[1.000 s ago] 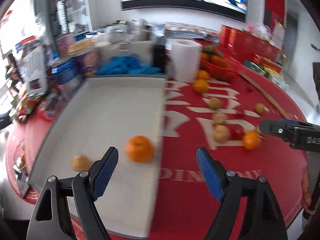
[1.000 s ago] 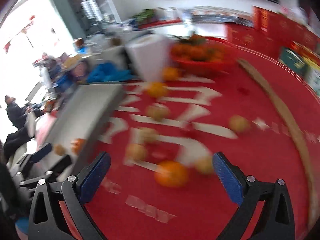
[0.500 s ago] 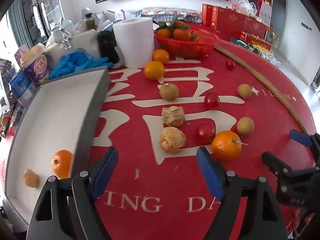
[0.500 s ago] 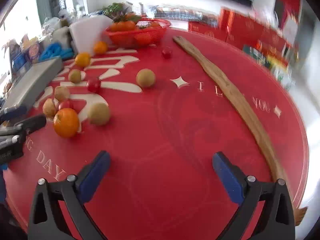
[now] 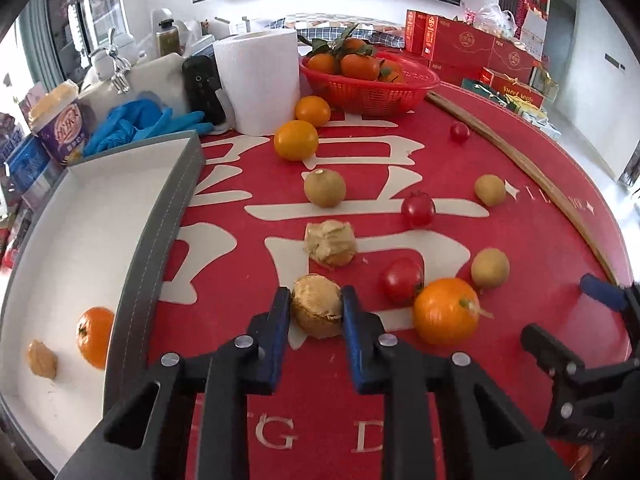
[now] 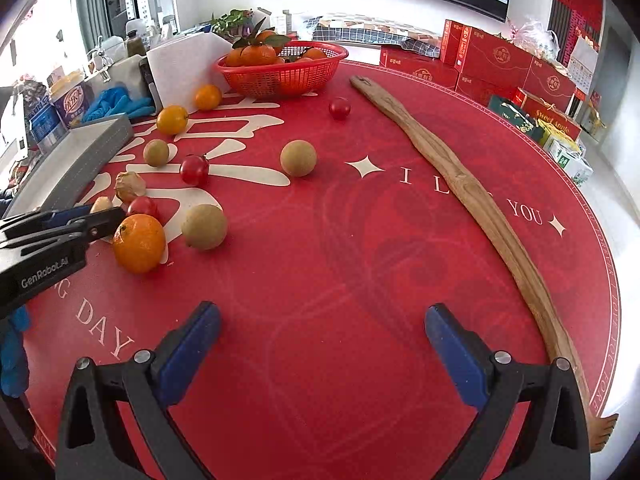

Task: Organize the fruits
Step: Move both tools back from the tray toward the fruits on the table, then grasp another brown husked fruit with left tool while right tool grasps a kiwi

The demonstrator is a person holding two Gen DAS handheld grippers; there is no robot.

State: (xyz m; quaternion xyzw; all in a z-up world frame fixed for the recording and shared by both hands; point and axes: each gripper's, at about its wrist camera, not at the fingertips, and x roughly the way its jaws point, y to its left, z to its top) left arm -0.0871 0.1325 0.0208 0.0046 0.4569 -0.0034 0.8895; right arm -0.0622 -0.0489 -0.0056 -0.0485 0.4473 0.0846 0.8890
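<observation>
My left gripper (image 5: 314,306) is shut on a tan husked fruit (image 5: 316,304) resting on the red tablecloth. A second husked fruit (image 5: 329,242), an orange (image 5: 446,315), tomatoes (image 5: 401,280) and round tan fruits (image 5: 324,187) lie beyond it. The grey-rimmed white tray (image 5: 152,248) on the left holds an orange (image 5: 94,336) and a husked fruit (image 5: 41,359). My right gripper (image 6: 322,336) is open and empty above bare cloth; its tips also show in the left wrist view (image 5: 560,316). In the right wrist view the left gripper (image 6: 86,216) hides most of the held fruit (image 6: 101,203).
A red basket of oranges (image 5: 362,80) and a paper roll (image 5: 260,80) stand at the back, with two oranges (image 5: 296,140) in front. A long wooden stick (image 6: 460,184) runs along the table's right side. Blue gloves (image 5: 136,124) and tubs crowd the back left.
My left gripper swung right from over the tray to the table's fruits and closed on the near husked fruit. My right gripper turned right and settled, still open.
</observation>
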